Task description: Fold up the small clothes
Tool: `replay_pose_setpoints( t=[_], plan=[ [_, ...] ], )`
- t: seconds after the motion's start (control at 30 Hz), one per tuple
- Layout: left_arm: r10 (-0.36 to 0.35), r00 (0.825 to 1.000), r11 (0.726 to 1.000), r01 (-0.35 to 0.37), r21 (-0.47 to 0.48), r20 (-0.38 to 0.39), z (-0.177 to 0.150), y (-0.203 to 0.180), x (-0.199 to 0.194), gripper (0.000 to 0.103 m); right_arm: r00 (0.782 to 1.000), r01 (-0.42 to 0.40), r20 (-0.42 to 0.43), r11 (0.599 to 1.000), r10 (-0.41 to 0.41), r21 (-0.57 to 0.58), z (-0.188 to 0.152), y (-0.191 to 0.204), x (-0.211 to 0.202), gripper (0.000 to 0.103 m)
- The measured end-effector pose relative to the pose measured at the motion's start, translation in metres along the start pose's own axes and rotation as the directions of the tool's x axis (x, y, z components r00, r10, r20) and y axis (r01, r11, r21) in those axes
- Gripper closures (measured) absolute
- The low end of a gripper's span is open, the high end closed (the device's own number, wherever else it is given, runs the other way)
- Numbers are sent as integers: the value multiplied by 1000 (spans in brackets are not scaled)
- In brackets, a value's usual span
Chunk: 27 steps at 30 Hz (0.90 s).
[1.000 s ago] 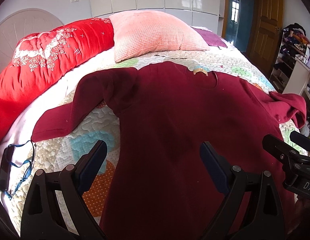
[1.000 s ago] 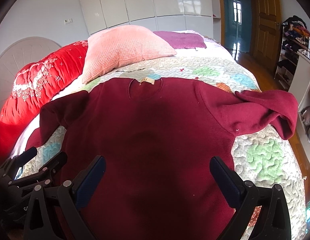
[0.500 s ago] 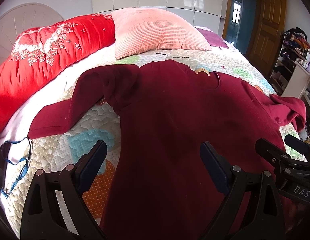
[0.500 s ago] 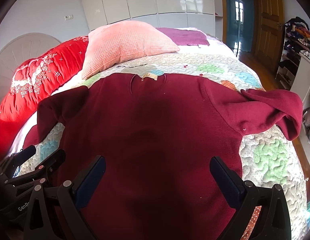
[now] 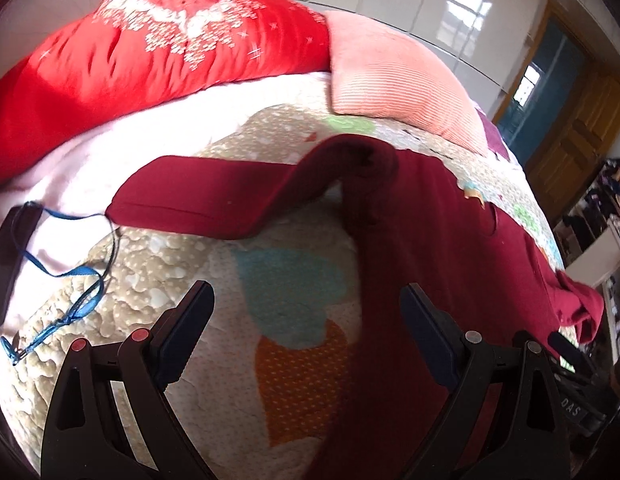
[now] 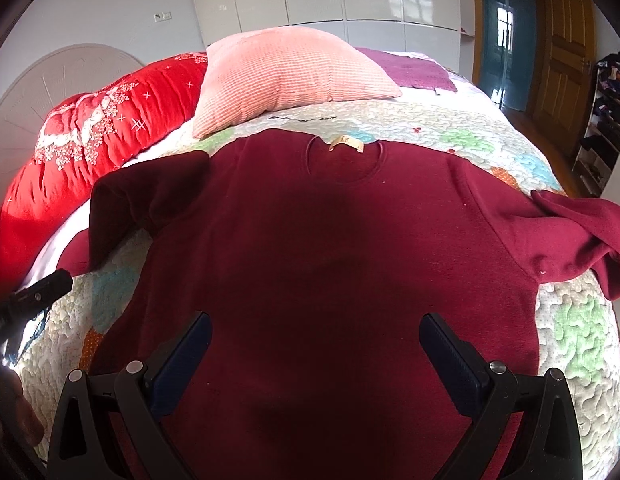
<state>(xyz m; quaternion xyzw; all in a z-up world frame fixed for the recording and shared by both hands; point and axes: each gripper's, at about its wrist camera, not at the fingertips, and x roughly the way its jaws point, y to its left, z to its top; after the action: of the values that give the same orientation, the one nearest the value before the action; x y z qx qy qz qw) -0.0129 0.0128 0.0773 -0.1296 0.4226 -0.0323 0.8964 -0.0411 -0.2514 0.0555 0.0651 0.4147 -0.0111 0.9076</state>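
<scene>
Item one, the maroon sweater [image 6: 330, 256]: I see it spread flat, front up, on the quilted bedspread [image 6: 490, 136] of the bed, neckline toward the pillows. A small tan neck label [image 6: 346, 144] sits inside the collar; I cannot read any print on it. Its one sleeve [image 5: 205, 200] lies stretched out sideways across the quilt; the other sleeve [image 6: 582, 236] is bunched and doubled over at the bed's edge.

Item two, my left hand-held gripper [image 5: 305, 332]: jaws spread wide, nothing between them, above the quilt just beside the sweater's side edge.

Item three, my right hand-held gripper [image 6: 314, 356]: jaws likewise wide apart and empty, over the lower body of the sweater. In the left wrist view, its casing at the lower right edge carries white letters reading "DAS"; the rest is cut off.

Item four, bedding: a pink ribbed pillow [image 6: 289, 76] and a red embroidered duvet [image 6: 85, 152] beyond the collar.

Item five: a dark flat device [image 5: 9, 248] with a blue lanyard [image 5: 69, 276], lying near the outstretched cuff.
</scene>
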Motion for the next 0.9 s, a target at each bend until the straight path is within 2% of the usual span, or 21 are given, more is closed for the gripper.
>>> replay_pose_setpoints(
  t=[0.13, 0.27, 0.37, 0.43, 0.5, 0.57, 0.63, 0.73, 0.77, 0.9],
  plan=[
    [-29, 1000, 983, 29, -179, 2, 14, 44, 11, 10, 1000, -15, -15, 1000, 14, -25, 1, 9, 7, 0],
    [-55, 998, 933, 57, -355, 16, 25, 81, 25, 12, 999, -25, -30, 999, 24, -24, 0, 12, 11, 0],
    [-64, 998, 896, 65, -439, 17, 34, 100, 43, 17, 999, -30, -36, 999, 29, -26, 1, 14, 14, 0],
    [-59, 998, 885, 57, -462, 10, 40, 107, 56, 21, 999, -30, -41, 999, 28, -31, 2, 15, 17, 0],
    [-46, 999, 890, 43, -453, 6, 45, 109, 66, 29, 999, -27, -48, 999, 25, -32, 2, 15, 20, 0],
    [-26, 1000, 906, 29, -423, 13, 50, 109, 72, 46, 998, -26, -53, 999, 24, -29, 3, 15, 24, 0],
    [-2, 1000, 919, 6, -395, 10, 57, 110, 80, 88, 998, -26, -60, 999, 25, -23, 5, 16, 29, 0],
    [-6, 1000, 917, 10, -398, 11, 67, 114, 82, 93, 997, -37, -67, 999, 36, -16, 8, 19, 35, 0],
    [5, 1000, 926, 6, -378, 28, 75, 113, 79, 94, 997, -46, -62, 999, 45, -18, 10, 21, 36, 0],
    [48, 987, 960, -3, -279, 154, 106, 108, 48, 97, 997, -73, -35, 997, 71, -37, 23, 35, 41, 0]
  ],
)
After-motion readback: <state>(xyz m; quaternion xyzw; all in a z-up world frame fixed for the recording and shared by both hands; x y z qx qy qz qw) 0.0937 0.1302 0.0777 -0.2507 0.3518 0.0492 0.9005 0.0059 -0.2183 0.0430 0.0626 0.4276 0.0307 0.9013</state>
